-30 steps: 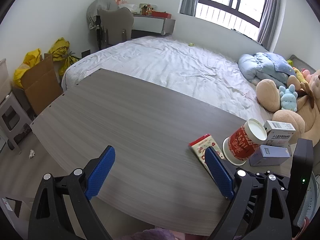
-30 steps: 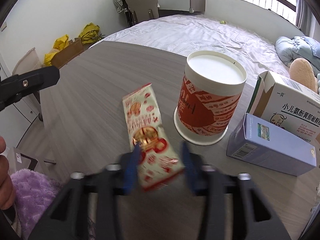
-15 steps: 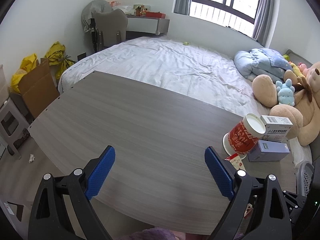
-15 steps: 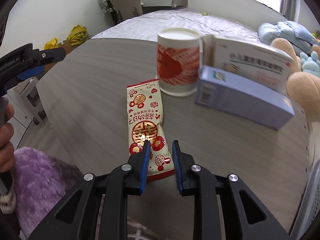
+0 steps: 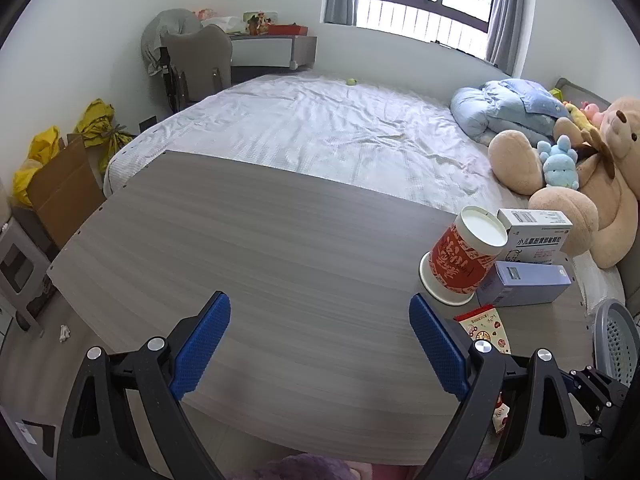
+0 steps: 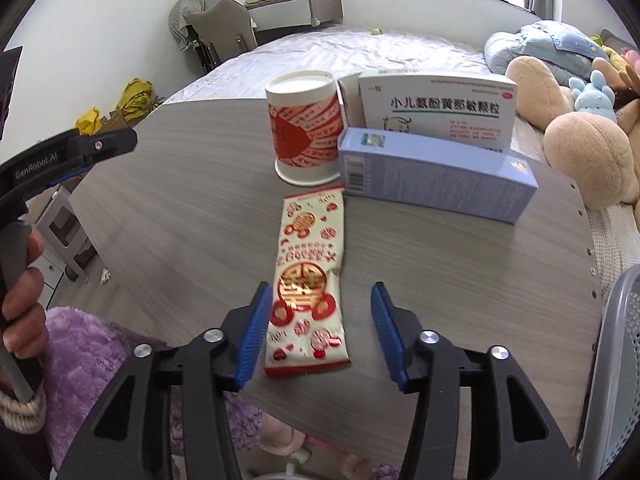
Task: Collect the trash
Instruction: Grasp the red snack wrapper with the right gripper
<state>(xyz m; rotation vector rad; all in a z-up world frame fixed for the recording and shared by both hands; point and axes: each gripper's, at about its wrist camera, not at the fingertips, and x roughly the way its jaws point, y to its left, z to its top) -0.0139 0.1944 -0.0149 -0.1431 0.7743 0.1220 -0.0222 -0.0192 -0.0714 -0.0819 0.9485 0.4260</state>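
The snack wrapper lies flat on the grey worktop, its far end just before the paper cup and the blue box. I judge it is very light, thin and soft, a little slippery, so it will bend and can slide when pushed. The best place to take it is probably the near end, by the edge. The right tool has just been opening; its jaws stand apart on both sides of the wrapper's near end, and the pads do not press it. The left tool is wide apart over bare worktop and holds nothing
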